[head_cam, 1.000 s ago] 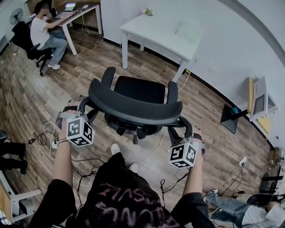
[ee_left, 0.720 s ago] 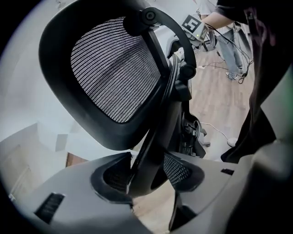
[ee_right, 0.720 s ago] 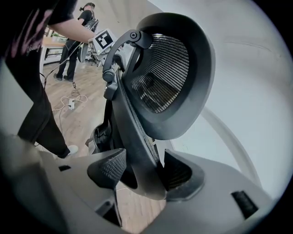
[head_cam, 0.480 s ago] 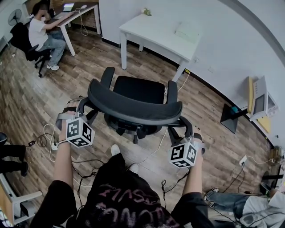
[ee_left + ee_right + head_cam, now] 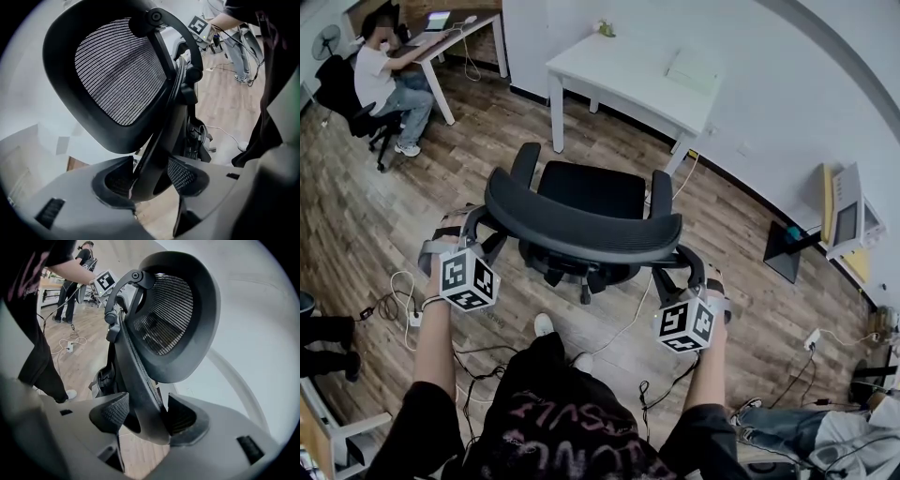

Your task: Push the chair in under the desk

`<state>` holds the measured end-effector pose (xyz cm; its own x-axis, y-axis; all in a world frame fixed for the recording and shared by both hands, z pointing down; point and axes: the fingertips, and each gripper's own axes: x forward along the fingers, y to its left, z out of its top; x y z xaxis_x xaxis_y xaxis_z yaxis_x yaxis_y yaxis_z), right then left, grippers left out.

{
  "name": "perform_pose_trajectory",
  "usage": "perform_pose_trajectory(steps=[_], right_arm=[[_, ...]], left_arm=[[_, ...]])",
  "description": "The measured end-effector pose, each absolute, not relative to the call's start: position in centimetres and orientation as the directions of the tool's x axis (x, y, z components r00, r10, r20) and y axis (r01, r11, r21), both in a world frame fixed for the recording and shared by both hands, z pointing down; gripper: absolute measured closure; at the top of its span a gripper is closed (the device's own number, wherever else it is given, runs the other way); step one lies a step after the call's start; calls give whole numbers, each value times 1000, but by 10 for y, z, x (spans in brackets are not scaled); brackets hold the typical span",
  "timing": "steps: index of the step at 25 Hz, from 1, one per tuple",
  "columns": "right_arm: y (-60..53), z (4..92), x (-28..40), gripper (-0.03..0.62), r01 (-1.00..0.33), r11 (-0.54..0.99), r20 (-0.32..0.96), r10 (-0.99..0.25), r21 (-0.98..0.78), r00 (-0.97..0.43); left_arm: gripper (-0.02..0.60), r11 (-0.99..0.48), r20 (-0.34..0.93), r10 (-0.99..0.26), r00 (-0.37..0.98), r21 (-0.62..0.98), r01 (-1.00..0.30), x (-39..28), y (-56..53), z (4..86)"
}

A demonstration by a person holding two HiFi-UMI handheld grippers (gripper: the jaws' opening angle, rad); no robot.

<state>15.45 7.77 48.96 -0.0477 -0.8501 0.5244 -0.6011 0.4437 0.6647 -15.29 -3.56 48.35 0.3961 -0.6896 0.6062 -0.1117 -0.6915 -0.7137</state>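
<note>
The chair has barely shifted in the head view over the last second, but the room around it has. The white bench has slid a little down and to the left, and the seated person at the far table has drifted toward the corner. The person's shoe also sits lower in the picture. This suggests the person is walking forward and rolling the chair along, so the push is under way but has not gone far.

The left tongs are closed on the left strut of the chair's back frame, with both pads pressed against it. The right tongs grip the matching strut on the other side in the same way. Neither grip appears to have changed.

The chair stands on the wood floor with its seat facing the bench. Its armrests point toward the bench's front edge, and a strip of floor still separates the two. The chair looks offset slightly to the left of the bench's middle, near the left front leg. To get the seat under, the push probably needs to go on forward and bear a little to the right, so that the left armrest clears that leg.
</note>
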Motion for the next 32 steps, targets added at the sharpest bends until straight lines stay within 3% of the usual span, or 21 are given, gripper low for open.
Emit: perform_pose_trajectory(steps=[32], right_arm=[[-50,492,149,332,-633,390,539,-841,668,51]], left_arm=[[340,-716,612,-631,476,-696,-54,-149,-188,483]])
